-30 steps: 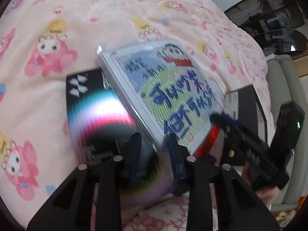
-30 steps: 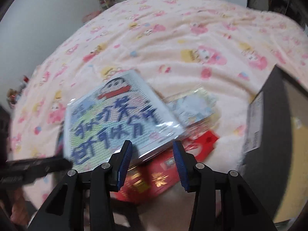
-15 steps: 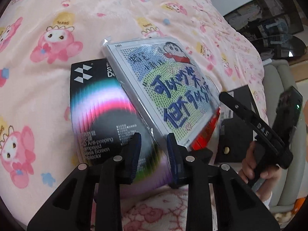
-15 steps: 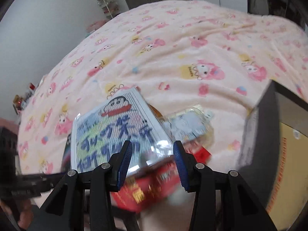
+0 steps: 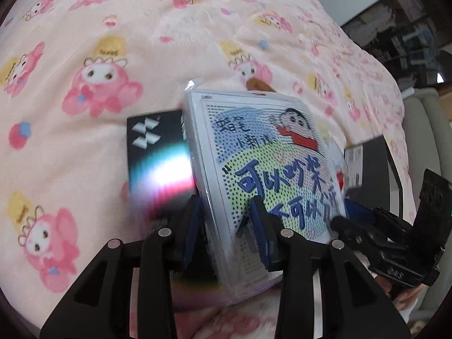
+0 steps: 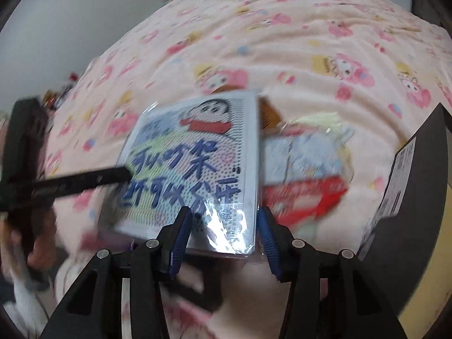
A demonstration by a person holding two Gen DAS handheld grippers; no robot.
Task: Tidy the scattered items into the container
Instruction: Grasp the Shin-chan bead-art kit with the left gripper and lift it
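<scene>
My left gripper (image 5: pixel 227 226) is shut on the near edge of a plastic-wrapped cartoon box (image 5: pixel 265 166) and holds it tilted up off the bed. Under it lies a flat black screen-protector box (image 5: pixel 158 163). In the right wrist view the cartoon box (image 6: pixel 197 169) is raised in front of my right gripper (image 6: pixel 223 234), whose fingers stand apart at its lower corner. Behind it lie a red packet (image 6: pixel 305 197) and a pale blue pouch (image 6: pixel 305 155). The dark container (image 6: pixel 415 197) stands at the right.
Everything lies on a pink cartoon-print blanket (image 5: pixel 99 56). The container also shows in the left wrist view (image 5: pixel 370 169), with the right gripper's body in front of it. A brown item (image 6: pixel 271 113) peeks out behind the cartoon box.
My left gripper has closed on the cartoon box and tipped it up more steeply. The right gripper has moved closer to the box's lower corner.
</scene>
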